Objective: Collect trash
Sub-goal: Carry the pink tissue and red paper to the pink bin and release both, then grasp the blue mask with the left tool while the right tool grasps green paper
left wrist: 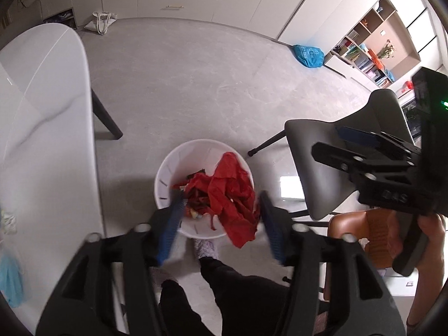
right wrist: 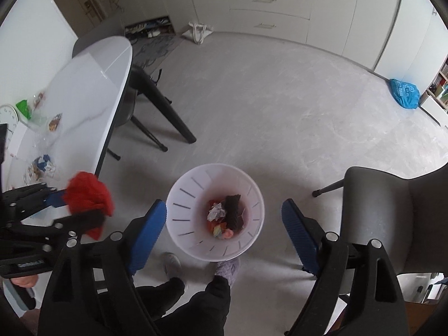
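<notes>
Red bag at the left claw, over the white bin on the floor.

The grey floor [right wrist: 252, 106] carried the white tabletop [right wrist: 92, 84] at the left, a grey chair [right wrist: 383, 218] at the right and the white bin [right wrist: 215, 184] between them, with crumpled wrappers [right wrist: 224, 215] at its bottom. More scraps [right wrist: 42, 168] lay on the tabletop. The left claw [left wrist: 221, 218] was spread fairly wide above the bin; the red plastic bag [left wrist: 232, 196] hung between its blue fingers [left wrist: 170, 229], though whether it was gripped or falling free I cannot tell. The right claw [right wrist: 224, 226] stood wide apart and empty, straddling the bin from above.
</notes>
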`<control>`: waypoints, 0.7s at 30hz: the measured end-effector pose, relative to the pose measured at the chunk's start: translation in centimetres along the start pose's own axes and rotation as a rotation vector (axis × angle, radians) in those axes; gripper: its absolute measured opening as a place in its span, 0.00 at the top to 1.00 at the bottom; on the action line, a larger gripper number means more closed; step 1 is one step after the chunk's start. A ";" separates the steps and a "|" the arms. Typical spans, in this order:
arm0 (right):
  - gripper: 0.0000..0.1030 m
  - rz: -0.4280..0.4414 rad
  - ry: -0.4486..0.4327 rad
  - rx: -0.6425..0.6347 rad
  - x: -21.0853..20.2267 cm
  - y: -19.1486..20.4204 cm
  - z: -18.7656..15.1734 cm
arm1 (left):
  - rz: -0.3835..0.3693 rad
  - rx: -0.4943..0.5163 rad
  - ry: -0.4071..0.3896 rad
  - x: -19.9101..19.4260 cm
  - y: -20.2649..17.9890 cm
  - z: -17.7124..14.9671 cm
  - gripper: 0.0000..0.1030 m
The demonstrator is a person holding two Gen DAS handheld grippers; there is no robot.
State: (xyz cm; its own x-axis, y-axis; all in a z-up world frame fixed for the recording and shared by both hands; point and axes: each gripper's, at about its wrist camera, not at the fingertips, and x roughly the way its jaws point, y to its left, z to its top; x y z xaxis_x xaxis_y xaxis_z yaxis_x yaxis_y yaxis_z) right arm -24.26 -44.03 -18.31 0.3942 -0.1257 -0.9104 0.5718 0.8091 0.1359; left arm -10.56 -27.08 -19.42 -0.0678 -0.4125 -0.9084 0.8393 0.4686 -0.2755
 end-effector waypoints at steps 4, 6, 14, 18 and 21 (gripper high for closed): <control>0.18 -0.005 -0.004 0.017 -0.4 -0.9 -0.1 | 0.035 0.003 -0.012 0.4 -1.4 0.7 0.21; 0.18 -0.002 -0.003 0.025 -0.4 -1.3 -0.2 | 0.041 -0.002 -0.013 0.6 -1.6 0.9 0.19; 0.18 0.009 0.013 0.015 -0.2 -1.3 -0.3 | 0.055 -0.040 -0.059 -1.1 -1.1 1.2 0.09; 0.18 0.012 0.011 -0.004 -0.3 -0.6 -0.1 | 0.066 -0.060 -0.077 -2.0 -0.7 1.2 0.09; 0.18 0.022 0.002 -0.015 -0.6 0.3 0.2 | 0.070 -0.096 -0.099 -3.3 0.2 0.8 0.08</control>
State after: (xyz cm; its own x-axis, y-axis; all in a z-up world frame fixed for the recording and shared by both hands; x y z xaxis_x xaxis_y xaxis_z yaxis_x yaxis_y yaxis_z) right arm -24.21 -43.84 -17.63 0.4050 -0.1071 -0.9080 0.5526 0.8199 0.1498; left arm -9.75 -26.30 -16.23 0.0470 -0.4490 -0.8923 0.7845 0.5695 -0.2452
